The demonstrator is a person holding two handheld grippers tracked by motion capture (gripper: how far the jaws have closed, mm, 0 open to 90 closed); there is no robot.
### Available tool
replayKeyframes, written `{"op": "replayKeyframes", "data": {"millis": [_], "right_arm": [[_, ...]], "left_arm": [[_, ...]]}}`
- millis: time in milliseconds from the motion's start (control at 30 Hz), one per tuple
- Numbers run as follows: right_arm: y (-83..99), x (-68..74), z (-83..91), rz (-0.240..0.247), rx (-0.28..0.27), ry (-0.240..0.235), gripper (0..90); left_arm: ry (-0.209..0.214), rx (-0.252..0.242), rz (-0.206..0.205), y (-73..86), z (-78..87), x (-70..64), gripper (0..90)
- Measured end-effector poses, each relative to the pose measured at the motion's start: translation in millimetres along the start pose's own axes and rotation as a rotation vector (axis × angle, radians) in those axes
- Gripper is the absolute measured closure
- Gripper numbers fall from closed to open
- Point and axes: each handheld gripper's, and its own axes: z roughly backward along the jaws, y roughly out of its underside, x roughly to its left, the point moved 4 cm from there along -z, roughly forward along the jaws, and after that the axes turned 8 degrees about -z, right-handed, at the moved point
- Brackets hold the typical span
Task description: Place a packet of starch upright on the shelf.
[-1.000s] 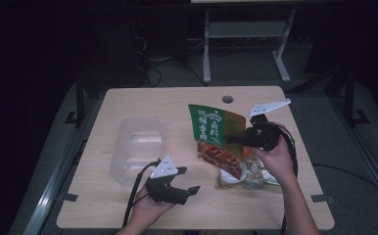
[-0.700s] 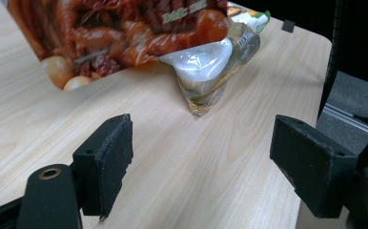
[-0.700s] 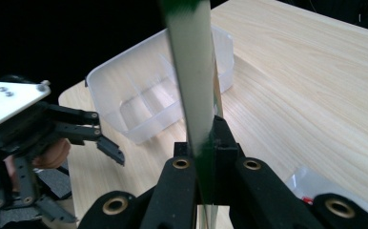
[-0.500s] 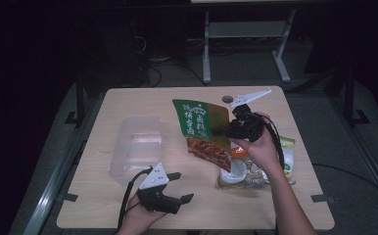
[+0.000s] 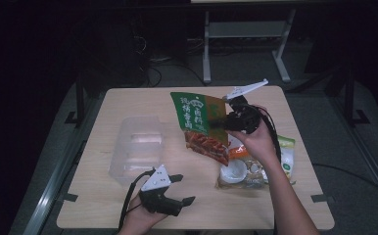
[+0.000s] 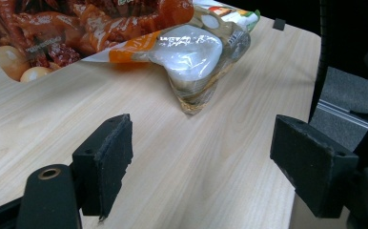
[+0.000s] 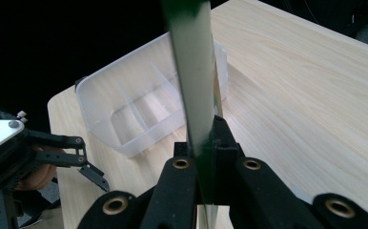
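Green snack bag carried further left by right hand-held gripper.

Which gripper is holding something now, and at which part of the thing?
The right gripper is shut on the green snack packet, clamping its right edge. The left gripper is open and holds nothing.

Right gripper raised, jaws clamped; left gripper low, jaws spread wide
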Motion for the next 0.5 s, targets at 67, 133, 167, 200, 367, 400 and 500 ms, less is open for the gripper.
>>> {"op": "replayKeyframes", "data": {"millis": [67,133,167,200,367,400,500], "right_arm": [[-2.7,-0.3,-3.0,0.001,0.005,0.005,89.6],[-5.1,-0.5,-4.7,0.004,0.006,0.003,89.6],[-5.1,-0.5,-4.7,0.004,0.006,0.003,89.6],[-6.3,-0.5,-5.4,0.008,0.006,0.006,89.7],[-14.0,2.3,-8.3,0.009,0.007,0.003,89.6],[-16.0,2.7,-9.4,0.015,0.003,0.006,89.6],[-24.0,4.6,-14.1,0.029,0.002,0.009,89.6]], "left_arm": [[0.002,-0.002,0.006,0.5,-0.1,0.8,22.0],[0.001,-0.002,0.0,0.9,0.1,0.7,22.0],[0.002,-0.002,-0.002,0.8,0.3,0.4,22.0],[0.003,-0.004,-0.006,0.6,0.5,0.2,22.0],[0.005,-0.003,-0.007,1.1,1.4,0.4,22.1],[0.005,-0.007,-0.004,1.3,1.2,0.2,22.0],[0.004,-0.01,0.003,1.6,1.6,-0.3,22.0]]}}
